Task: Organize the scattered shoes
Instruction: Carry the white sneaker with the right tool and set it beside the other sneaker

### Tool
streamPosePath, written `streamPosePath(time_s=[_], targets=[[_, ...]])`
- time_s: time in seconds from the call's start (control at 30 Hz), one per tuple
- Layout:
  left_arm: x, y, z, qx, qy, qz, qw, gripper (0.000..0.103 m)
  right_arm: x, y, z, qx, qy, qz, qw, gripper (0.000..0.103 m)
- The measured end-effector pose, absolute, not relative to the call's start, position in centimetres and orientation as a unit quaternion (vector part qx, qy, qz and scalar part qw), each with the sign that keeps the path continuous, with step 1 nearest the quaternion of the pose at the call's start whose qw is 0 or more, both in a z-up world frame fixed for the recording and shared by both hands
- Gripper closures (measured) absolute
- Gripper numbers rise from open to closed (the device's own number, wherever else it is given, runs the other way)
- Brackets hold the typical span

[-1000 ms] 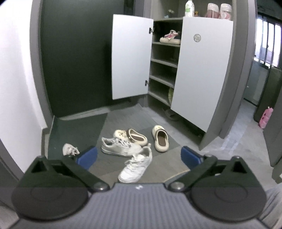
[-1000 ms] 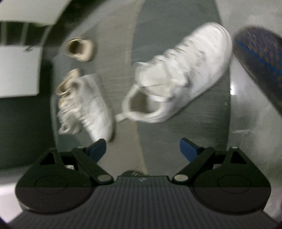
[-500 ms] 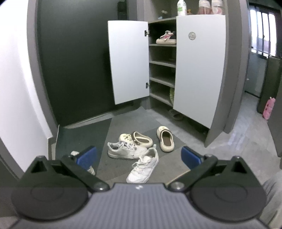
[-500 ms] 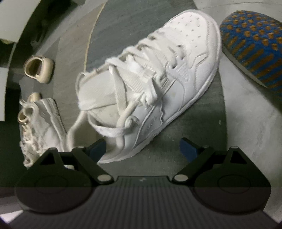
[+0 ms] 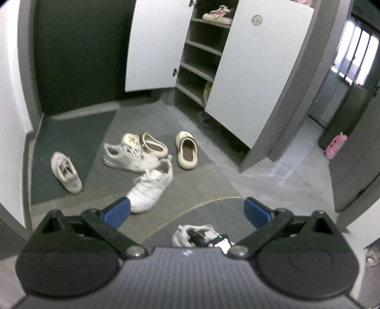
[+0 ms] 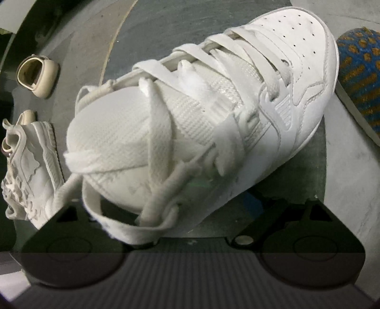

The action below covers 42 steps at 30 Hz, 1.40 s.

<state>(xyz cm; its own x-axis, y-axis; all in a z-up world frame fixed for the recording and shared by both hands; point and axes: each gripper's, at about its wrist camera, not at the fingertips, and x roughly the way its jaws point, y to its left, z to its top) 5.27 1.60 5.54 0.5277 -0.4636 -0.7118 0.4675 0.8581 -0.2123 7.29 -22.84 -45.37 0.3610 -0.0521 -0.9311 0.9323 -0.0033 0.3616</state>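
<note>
Shoes lie scattered on the grey floor in front of an open shoe cabinet (image 5: 201, 71). In the left wrist view four white sneakers are on the floor. One worn sneaker (image 5: 66, 172) sits alone at the far left on the dark green mat. A greyish sneaker (image 5: 128, 156) lies in the middle cluster, and a brighter white sneaker (image 5: 152, 187) lies just near of it with its heel touching. The fourth, a white lace-up sneaker (image 5: 182, 235), rests nearest of all on the round dark mat (image 5: 225, 209).

Three beige clogs sit at the far side of the cluster. Cream clog (image 5: 130, 139) and tan clog (image 5: 154, 148) lie behind the greyish sneaker, and the third clog (image 5: 186, 151) lies apart to the right. One pink-trimmed sneaker (image 5: 218, 14) stands on an upper cabinet shelf.

Left gripper (image 5: 187, 211) hangs above the floor with its blue-tipped fingers spread wide and nothing between them.

Right gripper (image 5: 201, 237) is right at the lace-up sneaker. In its own view that shoe fills the frame, tongue and laces towards the camera, and hides the fingers. I cannot tell whether they have closed on it. One blue-and-orange knit shoe (image 6: 356, 78) lies just right of its toe.
</note>
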Motion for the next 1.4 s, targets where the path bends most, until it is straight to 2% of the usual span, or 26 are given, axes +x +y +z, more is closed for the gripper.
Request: streamPosePath(time_s=[0.1,0.23,0.27,0.33,0.4,0.53,0.67,0.8,1.07,1.27,1.4], targets=[[5.6,1.9,5.4,-0.01,0.409,-0.261,0.875,0.0,6.7,-22.5,-44.7,0.56,0.382,-0.421,0.603,0.033],[5.6,1.8,5.3,-0.016,0.406,-0.258,0.877,0.0,6.0,-22.0,-43.6,0.531,0.382,-0.431,0.622,0.041],[5.5,1.6,5.3,-0.015,0.405,-0.264,0.875,0.0,5.8,-21.9,-43.3,0.524,0.382,-0.433,0.626,0.048],[5.4,1.1,5.4,-0.012,0.404,-0.275,0.872,0.0,5.5,-21.9,-42.4,0.5,0.378,-0.43,0.65,0.05],[5.2,0.8,5.3,-0.014,0.406,-0.287,0.867,0.0,5.2,-22.1,-41.3,0.471,0.372,-0.42,0.681,0.063],[5.1,0.3,5.2,-0.034,0.422,-0.315,0.85,0.0,5.8,-21.5,-39.6,0.438,0.371,-0.369,0.731,0.065],[5.0,0.1,5.2,-0.01,0.407,-0.298,0.864,0.0,6.3,-20.9,-38.0,0.402,0.368,-0.315,0.777,0.074],[6.1,0.9,5.6,-0.018,0.401,-0.269,0.876,0.0,6.8,-20.4,-36.5,0.366,0.364,-0.262,0.816,0.074],[7.0,1.9,6.2,-0.025,0.395,-0.241,0.886,0.0,5.8,-21.4,-39.1,0.345,0.389,-0.234,0.821,0.074],[7.6,1.1,6.4,-0.019,0.399,-0.246,0.883,0.0,4.2,-22.6,-41.1,0.379,0.377,-0.224,0.815,0.072],[7.7,1.0,6.4,-0.022,0.4,-0.247,0.882,0.0,5.3,-21.7,-40.6,0.33,0.403,-0.223,0.824,0.071]])
